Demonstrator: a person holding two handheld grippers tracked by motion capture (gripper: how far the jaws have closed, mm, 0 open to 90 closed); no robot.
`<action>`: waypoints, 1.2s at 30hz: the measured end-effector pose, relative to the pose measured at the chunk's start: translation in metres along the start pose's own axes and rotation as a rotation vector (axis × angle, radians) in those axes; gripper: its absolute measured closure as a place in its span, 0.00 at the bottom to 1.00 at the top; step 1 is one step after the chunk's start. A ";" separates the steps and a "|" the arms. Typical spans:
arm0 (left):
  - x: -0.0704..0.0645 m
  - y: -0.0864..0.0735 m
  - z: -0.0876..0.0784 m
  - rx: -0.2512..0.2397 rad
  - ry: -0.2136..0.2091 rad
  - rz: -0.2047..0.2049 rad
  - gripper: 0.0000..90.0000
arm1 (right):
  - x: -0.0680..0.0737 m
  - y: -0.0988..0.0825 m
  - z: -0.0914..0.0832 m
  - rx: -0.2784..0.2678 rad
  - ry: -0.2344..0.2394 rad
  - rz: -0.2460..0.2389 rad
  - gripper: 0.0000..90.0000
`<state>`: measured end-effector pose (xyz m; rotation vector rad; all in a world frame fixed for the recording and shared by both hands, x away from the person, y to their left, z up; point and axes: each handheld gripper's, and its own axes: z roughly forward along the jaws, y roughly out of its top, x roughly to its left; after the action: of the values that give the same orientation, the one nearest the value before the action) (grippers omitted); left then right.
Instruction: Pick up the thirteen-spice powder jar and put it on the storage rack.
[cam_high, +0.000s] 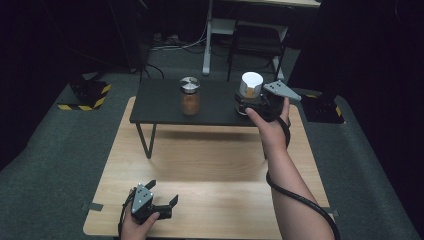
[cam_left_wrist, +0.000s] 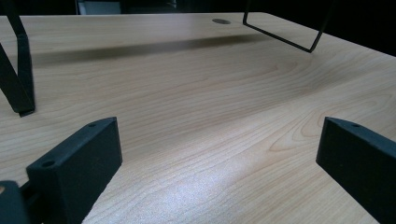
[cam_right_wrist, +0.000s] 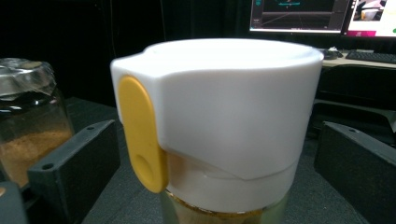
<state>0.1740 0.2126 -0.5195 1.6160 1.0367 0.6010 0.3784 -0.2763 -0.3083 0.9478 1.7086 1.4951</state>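
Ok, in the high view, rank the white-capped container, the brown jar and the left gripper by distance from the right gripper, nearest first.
1. White-capped container: between the open fingers of the right gripper, on the black shelf.
2. Brown jar: leftward on the shelf.
3. Left gripper: near table edge.

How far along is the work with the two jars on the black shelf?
Done: the white-lidded jar and the brown-filled jar stand upright on the black shelf. In hand: the right gripper has open jaws either side of the white-lidded jar. Left: backing away. The left gripper waits open over the wooden table.
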 end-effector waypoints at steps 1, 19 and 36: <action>0.000 0.000 0.000 0.000 0.000 0.000 0.01 | 0.000 0.000 0.000 -0.001 0.003 -0.002 0.00; -0.001 0.000 0.000 -0.003 0.001 0.007 0.01 | 0.001 -0.009 -0.026 -0.052 0.038 0.000 0.00; -0.002 0.000 0.000 -0.001 0.007 0.008 0.01 | -0.002 -0.024 -0.069 -0.105 0.073 -0.013 0.00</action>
<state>0.1730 0.2109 -0.5194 1.6189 1.0358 0.6131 0.3185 -0.3148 -0.3243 0.8356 1.6666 1.6123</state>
